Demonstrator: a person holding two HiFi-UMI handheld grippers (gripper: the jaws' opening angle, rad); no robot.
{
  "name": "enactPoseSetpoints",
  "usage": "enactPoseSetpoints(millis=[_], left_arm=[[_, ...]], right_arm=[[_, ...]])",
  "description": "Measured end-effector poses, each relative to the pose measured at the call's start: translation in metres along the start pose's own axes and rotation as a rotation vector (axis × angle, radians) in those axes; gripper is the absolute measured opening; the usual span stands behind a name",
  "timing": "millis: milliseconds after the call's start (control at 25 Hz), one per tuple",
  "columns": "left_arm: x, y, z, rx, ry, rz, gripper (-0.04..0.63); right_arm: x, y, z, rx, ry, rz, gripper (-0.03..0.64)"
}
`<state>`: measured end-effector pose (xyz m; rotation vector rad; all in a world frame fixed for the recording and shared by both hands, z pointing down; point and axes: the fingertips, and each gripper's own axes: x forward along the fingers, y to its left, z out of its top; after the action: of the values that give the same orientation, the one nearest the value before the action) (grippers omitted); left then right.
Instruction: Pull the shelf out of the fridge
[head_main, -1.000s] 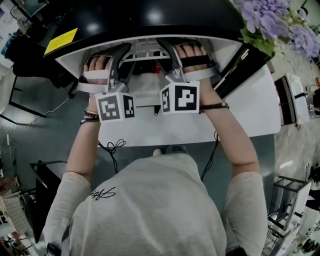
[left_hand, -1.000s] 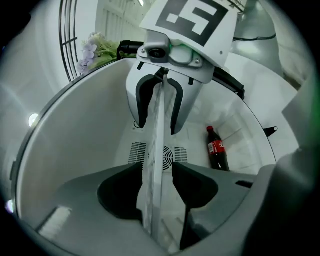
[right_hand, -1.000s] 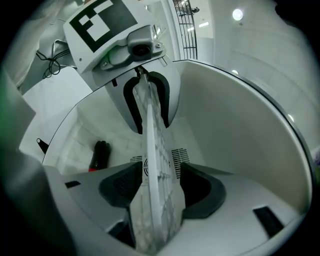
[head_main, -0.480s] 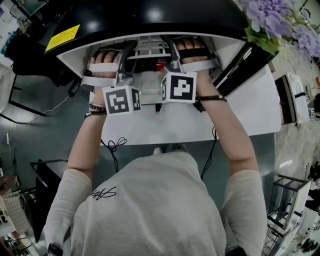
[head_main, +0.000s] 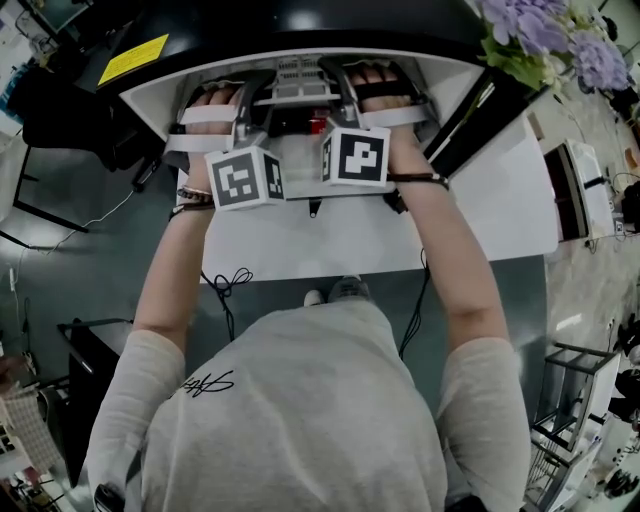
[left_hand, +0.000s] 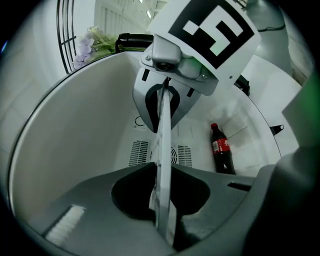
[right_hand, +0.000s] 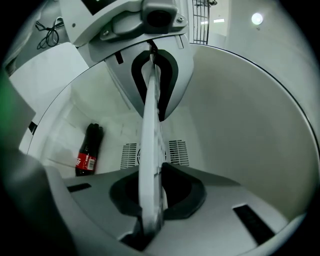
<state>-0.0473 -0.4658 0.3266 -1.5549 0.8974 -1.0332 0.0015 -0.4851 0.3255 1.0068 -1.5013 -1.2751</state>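
Shelf (left_hand: 163, 145): still seated inside the fridge (left_hand: 70, 150), front edge just within the open mouth, so none of the pull itself done as far as can be judged. At the left, left hand (head_main: 205, 120) strapped to the left gripper (left_hand: 161, 175), reaching roughly level into the cabinet. Jaws just now drawn in to a narrow gap, pads pressing on the white front edge of the shelf from both faces. From that gripper, seen edge-on as a thin white slab running straight away toward the vented back wall (left_hand: 140, 152). Beyond it lies a cola bottle (left_hand: 221, 150), deep inside, well apart from both grippers and off the gripped edge. At the right, right gripper (right_hand: 150, 175) likewise just closed down narrow on the same front edge, with the shelf pinched between its pads and the right hand (head_main: 385, 95) behind it. Farther right, purple flowers (head_main: 540, 30) beside the fridge top, away from the work. Done: the reach in and a grip on both sides. Left: the whole draw outward, probably an even pull with both hands to keep the slab from skewing against the walls, then bringing it fully out of the opening.
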Motion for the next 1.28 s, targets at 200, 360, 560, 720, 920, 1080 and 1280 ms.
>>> enactPoseSetpoints(millis=[200,360,560,720,920,1080,1280], left_arm=[[-0.001,0.003,0.002,-0.054,-0.005,-0.014,0.038],[-0.001,0.002,0.001,-0.070,0.000,-0.010,0.040],[-0.008,-0.001,0.003,-0.081,0.003,-0.013,0.040],[-0.013,-0.001,0.004,-0.098,0.004,-0.017,0.040],[-0.020,-0.002,0.006,-0.125,-0.001,-0.032,0.038],[-0.025,-0.003,0.007,-0.134,0.002,-0.042,0.038],[-0.032,-0.005,0.010,-0.139,0.006,-0.040,0.038]], right_arm=[[0.000,-0.001,-0.001,0.022,0.025,0.012,0.040],[0.001,0.000,-0.001,0.044,0.026,0.031,0.040],[-0.005,0.003,-0.001,0.046,0.030,0.037,0.040],[-0.009,0.001,0.000,0.052,0.036,0.038,0.040],[-0.015,0.001,0.001,0.063,0.039,0.046,0.040],[-0.020,0.000,0.002,0.064,0.046,0.040,0.040],[-0.028,0.004,0.006,0.077,0.040,0.059,0.040]])
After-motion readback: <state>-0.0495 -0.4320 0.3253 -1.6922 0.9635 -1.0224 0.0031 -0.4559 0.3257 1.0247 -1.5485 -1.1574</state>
